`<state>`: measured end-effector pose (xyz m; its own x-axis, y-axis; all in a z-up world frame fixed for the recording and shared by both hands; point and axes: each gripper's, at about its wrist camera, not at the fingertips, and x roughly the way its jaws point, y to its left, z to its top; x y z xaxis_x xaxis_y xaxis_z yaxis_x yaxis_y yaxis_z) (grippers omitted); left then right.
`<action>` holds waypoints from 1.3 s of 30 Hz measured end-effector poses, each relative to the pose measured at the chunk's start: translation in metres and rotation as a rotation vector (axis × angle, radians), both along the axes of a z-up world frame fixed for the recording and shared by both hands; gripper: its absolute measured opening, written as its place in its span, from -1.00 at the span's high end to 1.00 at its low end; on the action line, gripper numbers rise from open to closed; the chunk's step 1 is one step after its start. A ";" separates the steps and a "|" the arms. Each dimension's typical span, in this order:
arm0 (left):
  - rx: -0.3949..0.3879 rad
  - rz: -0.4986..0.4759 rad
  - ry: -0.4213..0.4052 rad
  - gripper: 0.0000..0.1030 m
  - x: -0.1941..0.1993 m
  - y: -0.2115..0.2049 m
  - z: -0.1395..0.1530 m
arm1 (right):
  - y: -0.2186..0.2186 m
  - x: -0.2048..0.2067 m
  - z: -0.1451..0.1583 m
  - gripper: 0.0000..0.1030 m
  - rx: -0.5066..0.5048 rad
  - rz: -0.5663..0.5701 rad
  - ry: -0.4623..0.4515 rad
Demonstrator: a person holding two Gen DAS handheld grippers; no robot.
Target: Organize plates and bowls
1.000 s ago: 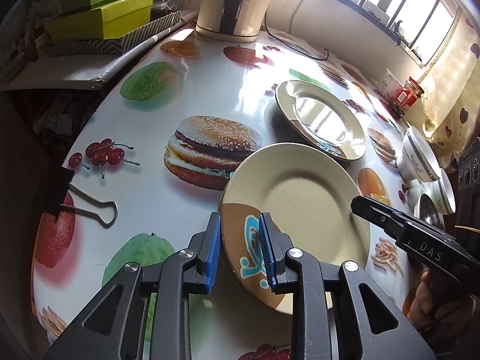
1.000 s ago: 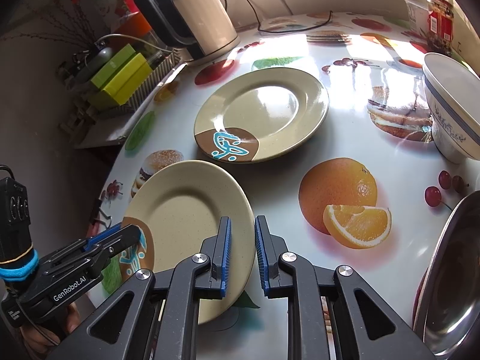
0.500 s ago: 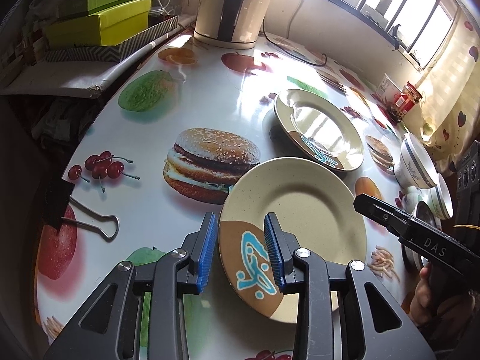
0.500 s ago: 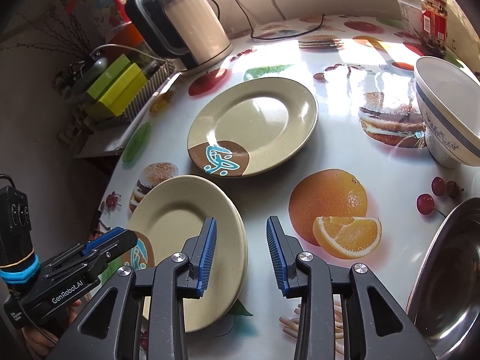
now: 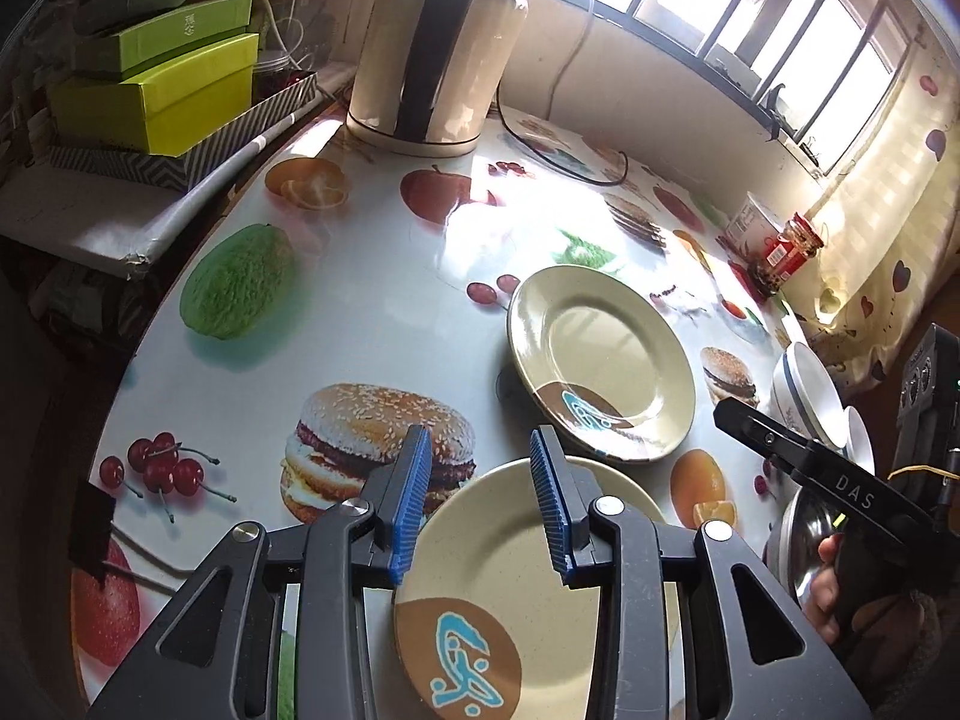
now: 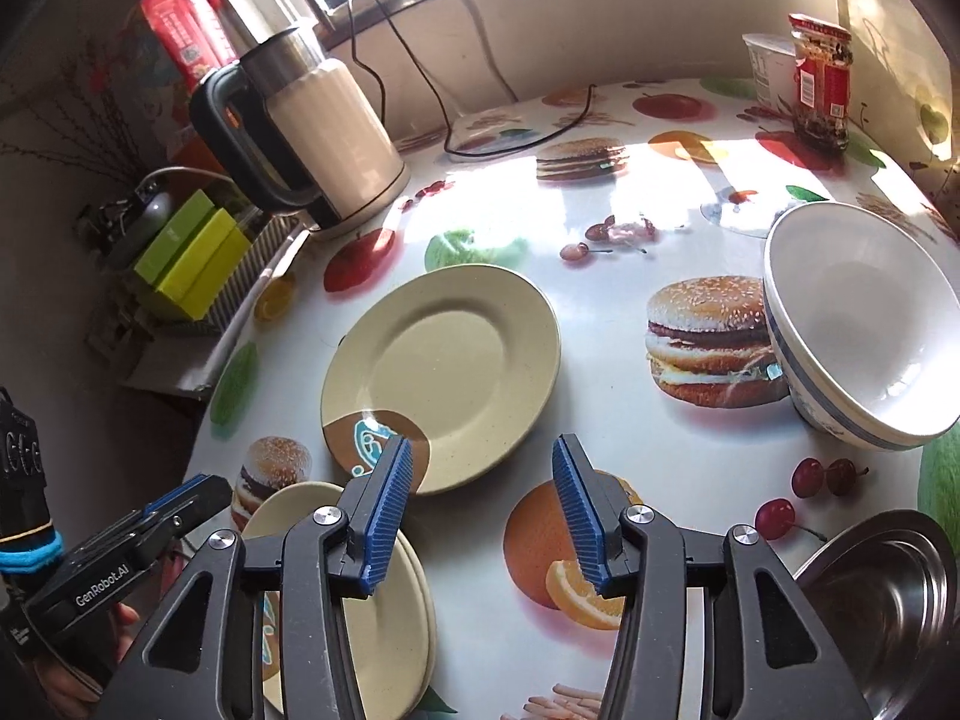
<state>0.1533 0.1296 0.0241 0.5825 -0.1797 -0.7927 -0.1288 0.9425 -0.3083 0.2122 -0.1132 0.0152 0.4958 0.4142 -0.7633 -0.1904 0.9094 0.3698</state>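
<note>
Sunlight floods across the glossy fruit-and-burger tablecloth (image 5: 372, 324), kettle (image 6: 312, 126) at the back under the window, and we're mid-sort on the crockery. Near the table's front edge sits the near plate (image 5: 510, 564), cream with a brown patch and blue motif; in the right wrist view its edge looks doubled, so there may be two stacked, though that is hard to confirm. Just beyond it, close but apparently apart, lies the far plate (image 5: 606, 354), same pattern, flat on the cloth. The left gripper (image 5: 480, 504) hangs over the near plate's rim with blue pads spread a moderate way, nothing pinched between them, angled steeply down at the table. The right gripper (image 6: 483, 516) is opening, jaws parting over bare cloth between the near plate and the printed orange, and nothing sits between them. Both tools tilt forward and down, held low by hands at the frame edges. My read: the near plate is set down and released, and the far plate is the next candidate. That calls for one gripper to approach its raised rim and close on the edge. Off right wait the white bowl (image 6: 864, 324) and the steel bowl (image 6: 888, 600).
</note>
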 end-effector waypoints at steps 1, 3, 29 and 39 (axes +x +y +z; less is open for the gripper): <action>0.009 -0.003 -0.006 0.31 0.006 -0.002 0.001 | -0.001 0.005 0.000 0.05 0.003 -0.010 0.003; 0.006 -0.006 -0.009 0.31 0.017 -0.002 0.003 | -0.002 0.012 -0.001 0.05 0.001 -0.023 0.009; -0.021 -0.070 0.067 0.31 0.088 -0.018 -0.027 | 0.014 0.059 -0.027 0.15 -0.067 -0.019 0.042; -0.035 -0.075 0.083 0.32 0.090 -0.018 -0.031 | 0.011 0.062 -0.031 0.45 -0.069 -0.024 0.059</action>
